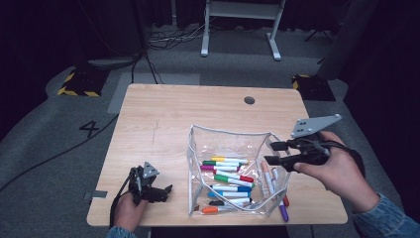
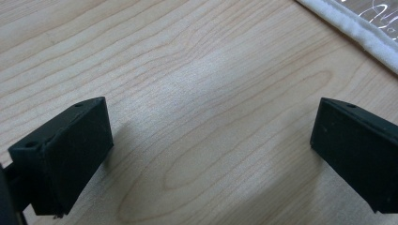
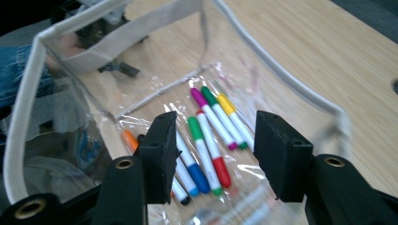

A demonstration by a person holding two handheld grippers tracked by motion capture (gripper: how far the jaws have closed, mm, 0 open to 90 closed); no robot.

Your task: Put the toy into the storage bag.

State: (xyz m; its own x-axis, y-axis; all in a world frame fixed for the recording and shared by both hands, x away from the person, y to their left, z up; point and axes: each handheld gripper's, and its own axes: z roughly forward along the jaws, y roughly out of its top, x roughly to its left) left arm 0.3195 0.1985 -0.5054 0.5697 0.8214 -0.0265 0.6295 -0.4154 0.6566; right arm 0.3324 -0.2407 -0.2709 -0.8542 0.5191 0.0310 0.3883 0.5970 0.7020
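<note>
The right gripper [image 1: 274, 153] hangs empty, jaws wide, over the clear plastic pouch [image 1: 198, 144] of coloured marker pens [image 1: 229, 171], while the left gripper [image 1: 166, 191] rests wide apart on the pale wooden worktop [image 1: 163, 109].

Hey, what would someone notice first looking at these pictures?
The clear plastic pouch standing open on the wooden table, with colourful markers lying inside. More markers lie on the table at its right side. The right tool hovers open at the pouch's right rim; the left tool rests open on the table.

Left gripper [image 1: 166, 191] rests low with jaws wide apart, while the right gripper [image 1: 271, 153], seemingly raised, gapes empty
</note>
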